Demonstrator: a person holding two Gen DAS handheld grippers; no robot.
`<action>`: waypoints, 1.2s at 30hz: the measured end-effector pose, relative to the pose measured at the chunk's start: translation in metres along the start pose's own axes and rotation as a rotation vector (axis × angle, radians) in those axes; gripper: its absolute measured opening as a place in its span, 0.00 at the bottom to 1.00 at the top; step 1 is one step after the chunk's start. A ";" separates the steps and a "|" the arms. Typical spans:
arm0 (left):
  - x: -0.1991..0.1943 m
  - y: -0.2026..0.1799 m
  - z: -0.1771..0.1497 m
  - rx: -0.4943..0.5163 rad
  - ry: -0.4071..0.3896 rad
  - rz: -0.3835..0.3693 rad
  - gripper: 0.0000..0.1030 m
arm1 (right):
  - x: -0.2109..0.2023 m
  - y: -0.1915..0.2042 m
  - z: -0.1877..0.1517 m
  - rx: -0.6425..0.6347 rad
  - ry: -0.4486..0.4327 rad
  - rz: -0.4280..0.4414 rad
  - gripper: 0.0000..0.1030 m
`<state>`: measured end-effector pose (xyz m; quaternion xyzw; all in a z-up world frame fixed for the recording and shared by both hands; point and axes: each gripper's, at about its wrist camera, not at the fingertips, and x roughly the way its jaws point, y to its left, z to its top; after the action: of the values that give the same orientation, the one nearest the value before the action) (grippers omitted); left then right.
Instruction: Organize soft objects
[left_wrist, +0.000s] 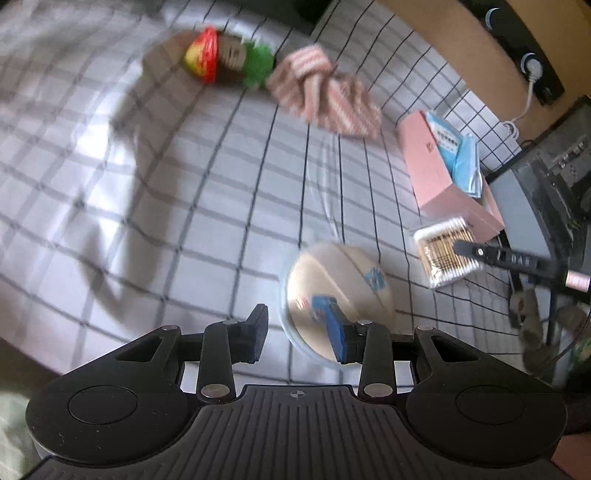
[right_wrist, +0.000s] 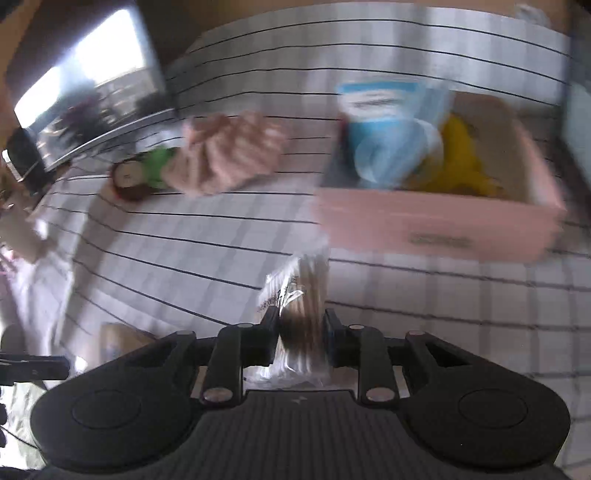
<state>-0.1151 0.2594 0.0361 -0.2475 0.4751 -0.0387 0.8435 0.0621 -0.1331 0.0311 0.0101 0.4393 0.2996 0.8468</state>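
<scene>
On a checked bedsheet (right_wrist: 221, 251), the right tongs (right_wrist: 301, 332) clamp a cotton-swab pack (right_wrist: 299, 295) at lower centre, best carried level to the pink box (right_wrist: 443, 221) upper right; the left tongs (left_wrist: 299, 332) stand apart, empty

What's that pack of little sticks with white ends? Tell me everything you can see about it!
The pack of cotton swabs is a clear, shiny plastic packet stuffed with thin tan sticks that have fluffy white tips at both ends. The right gripper pinches it between its black fingers, so it stands on end above the checked cloth. The left wrist view shows it in front of the pink box. The pictures are blurry, so its label cannot be read.
</scene>
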 end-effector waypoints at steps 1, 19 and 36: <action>0.004 -0.001 -0.002 -0.013 0.009 -0.004 0.37 | -0.004 -0.008 -0.003 0.004 -0.003 -0.008 0.27; 0.056 -0.049 0.021 0.040 0.021 -0.058 0.41 | -0.018 0.055 -0.019 -0.275 -0.131 0.020 0.50; 0.072 -0.044 0.029 -0.075 0.008 -0.153 0.46 | -0.003 0.078 -0.039 -0.469 -0.132 -0.032 0.41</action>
<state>-0.0442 0.2104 0.0120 -0.3142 0.4593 -0.0860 0.8264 -0.0077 -0.0804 0.0312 -0.1741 0.3016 0.3785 0.8576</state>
